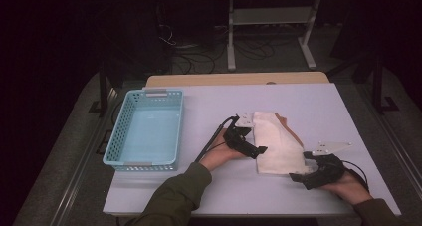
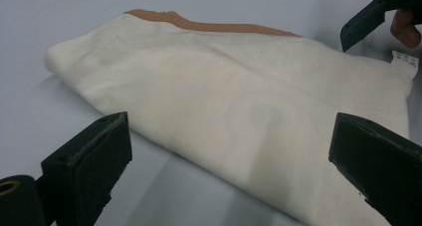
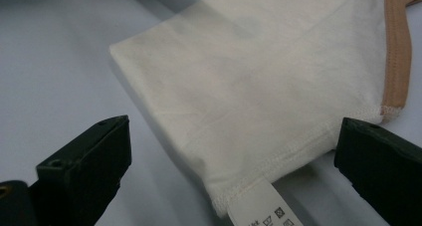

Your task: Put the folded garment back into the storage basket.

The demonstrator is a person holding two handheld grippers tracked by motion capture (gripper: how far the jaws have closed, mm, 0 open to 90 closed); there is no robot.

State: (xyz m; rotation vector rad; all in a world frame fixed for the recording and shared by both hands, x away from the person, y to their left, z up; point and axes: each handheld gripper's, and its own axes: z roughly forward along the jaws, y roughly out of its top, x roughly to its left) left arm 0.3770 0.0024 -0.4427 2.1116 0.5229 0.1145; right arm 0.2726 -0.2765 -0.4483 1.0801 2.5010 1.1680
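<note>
A folded cream garment (image 1: 276,142) with a tan trim lies on the pale table (image 1: 259,99), right of centre. In the left gripper view the cloth (image 2: 234,101) lies ahead of wide-apart jaws, with the tan edge (image 2: 209,26) at its far side. My left gripper (image 1: 259,150) sits open at the garment's left edge. My right gripper (image 1: 298,175) is open at the near right corner. In the right gripper view the hemmed corner (image 3: 259,86), a care label (image 3: 259,206) and the tan band (image 3: 395,52) lie between its spread jaws.
A light blue perforated basket (image 1: 118,131) stands on the left side of the table with nothing inside. Dark floor, cables and a white stand's legs (image 1: 231,42) lie beyond the far edge. Bare table surrounds the garment.
</note>
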